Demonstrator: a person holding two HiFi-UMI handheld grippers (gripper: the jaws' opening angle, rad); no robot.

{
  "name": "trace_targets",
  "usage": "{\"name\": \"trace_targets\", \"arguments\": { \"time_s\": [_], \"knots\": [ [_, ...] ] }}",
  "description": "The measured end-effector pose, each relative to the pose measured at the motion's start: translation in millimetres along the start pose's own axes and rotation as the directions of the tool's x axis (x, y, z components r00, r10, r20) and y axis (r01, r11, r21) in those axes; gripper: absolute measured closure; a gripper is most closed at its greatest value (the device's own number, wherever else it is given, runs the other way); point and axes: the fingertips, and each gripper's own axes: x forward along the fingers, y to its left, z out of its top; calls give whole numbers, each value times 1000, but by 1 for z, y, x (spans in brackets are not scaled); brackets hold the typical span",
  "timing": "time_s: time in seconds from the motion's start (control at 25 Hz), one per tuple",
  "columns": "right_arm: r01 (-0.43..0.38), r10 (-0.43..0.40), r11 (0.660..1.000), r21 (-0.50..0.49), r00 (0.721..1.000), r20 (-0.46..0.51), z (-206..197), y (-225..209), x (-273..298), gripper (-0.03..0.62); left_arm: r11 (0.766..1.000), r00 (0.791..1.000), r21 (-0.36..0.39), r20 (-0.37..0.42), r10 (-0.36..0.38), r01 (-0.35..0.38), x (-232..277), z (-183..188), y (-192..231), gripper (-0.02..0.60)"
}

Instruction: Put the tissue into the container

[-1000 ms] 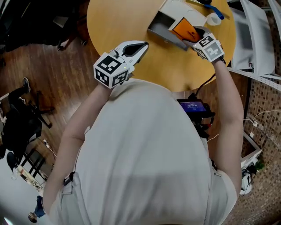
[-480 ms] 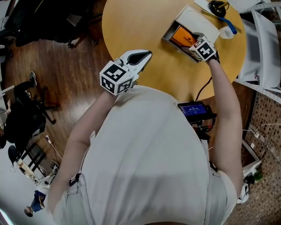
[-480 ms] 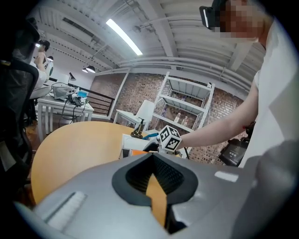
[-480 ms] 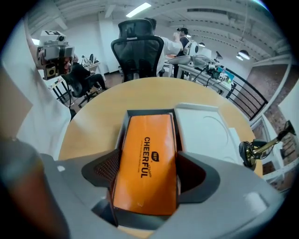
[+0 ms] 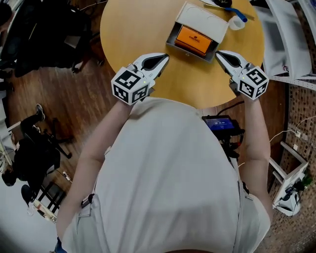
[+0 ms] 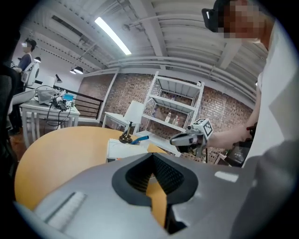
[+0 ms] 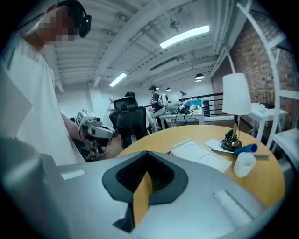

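Note:
The orange tissue pack (image 5: 193, 38) lies inside the grey container (image 5: 171, 41) on the round yellow table (image 5: 133, 24). The container's white lid (image 5: 205, 19) stands open behind it. My right gripper (image 5: 218, 53) is shut and empty, just right of the container's near corner and apart from it. Over the table's near edge, left of the container, my left gripper (image 5: 165, 58) is also shut and holds nothing. The left gripper view shows the right gripper (image 6: 187, 138) past its own shut jaws. In the right gripper view, the white lid (image 7: 201, 154) lies ahead.
A white cup (image 5: 238, 21) and a blue tool (image 5: 232, 11) sit at the table's far right, near a small lamp (image 7: 232, 135). White shelving (image 5: 289, 44) stands to the right. A black device with a blue screen (image 5: 220, 123) is at the person's waist. Chairs stand on the wooden floor at left.
My right gripper let go of the orange pack, drew back out of the container toward the person, and shut. The pack now lies in the container. The left gripper barely moved.

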Motion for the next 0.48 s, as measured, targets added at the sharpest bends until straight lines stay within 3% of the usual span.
{"name": "trace_targets", "arguments": {
  "time_s": [0.16,0.48],
  "knots": [
    [21,-27,999,41,991,130,0,23,-48,594,999,999,19,-11,-43,43,13,1,-15,581],
    [10,-9,1000,-2,974,225,5,26,-56,594,996,997,55,-32,-67,68,38,-1,-16,581]
  ]
}}
